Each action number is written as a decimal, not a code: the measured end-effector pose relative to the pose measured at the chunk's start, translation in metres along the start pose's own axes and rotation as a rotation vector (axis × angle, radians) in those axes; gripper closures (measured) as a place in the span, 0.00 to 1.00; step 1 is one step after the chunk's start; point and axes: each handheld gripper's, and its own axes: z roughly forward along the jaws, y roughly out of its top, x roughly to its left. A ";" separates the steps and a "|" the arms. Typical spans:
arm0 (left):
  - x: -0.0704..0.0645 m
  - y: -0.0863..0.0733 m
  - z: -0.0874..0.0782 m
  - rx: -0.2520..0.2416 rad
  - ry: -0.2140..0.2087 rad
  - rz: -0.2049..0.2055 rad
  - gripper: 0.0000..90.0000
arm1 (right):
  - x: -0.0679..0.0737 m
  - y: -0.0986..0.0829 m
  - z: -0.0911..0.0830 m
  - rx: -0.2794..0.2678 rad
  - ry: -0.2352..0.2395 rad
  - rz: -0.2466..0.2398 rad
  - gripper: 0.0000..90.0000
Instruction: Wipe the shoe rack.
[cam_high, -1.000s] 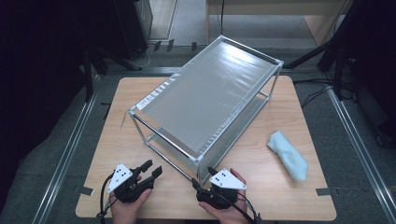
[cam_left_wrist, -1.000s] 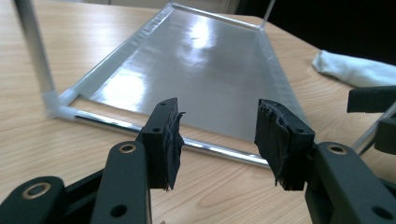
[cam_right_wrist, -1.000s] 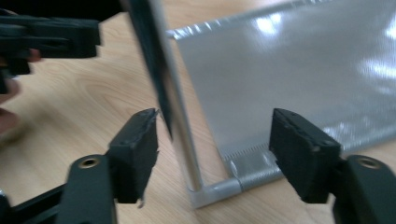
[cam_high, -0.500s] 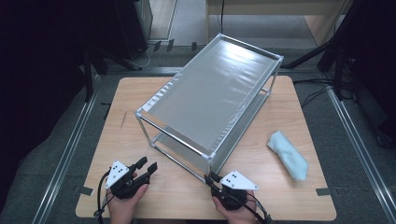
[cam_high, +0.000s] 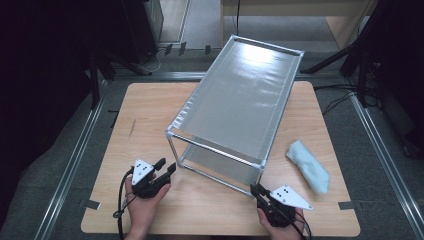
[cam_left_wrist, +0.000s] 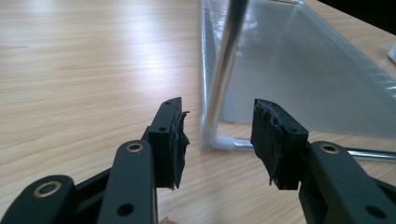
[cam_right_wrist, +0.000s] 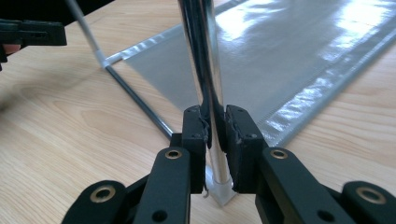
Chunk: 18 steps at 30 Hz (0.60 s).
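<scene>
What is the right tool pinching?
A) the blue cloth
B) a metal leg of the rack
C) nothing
B: in the right gripper view the right tool has its jaws shut on the rack's shiny leg, while the cloth lies apart on the table.

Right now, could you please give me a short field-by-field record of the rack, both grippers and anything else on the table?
rack: metal frame rack with silvery fabric shelves, standing on the wooden table
right gripper: jaws shut on the rack's near right upright post
left gripper: jaws open, near left post just ahead of the gap, not touched
other item: light blue cloth lying right of the rack
</scene>
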 end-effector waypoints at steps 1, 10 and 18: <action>-0.002 0.001 0.003 -0.002 -0.003 0.010 0.60 | -0.003 0.000 -0.002 0.002 -0.002 0.004 0.88; -0.016 0.010 0.016 -0.019 -0.085 0.128 0.90 | -0.015 -0.003 -0.016 0.005 -0.040 0.011 0.88; -0.015 0.000 -0.003 -0.011 -0.139 0.109 0.90 | -0.025 0.002 -0.010 0.005 -0.069 0.035 0.87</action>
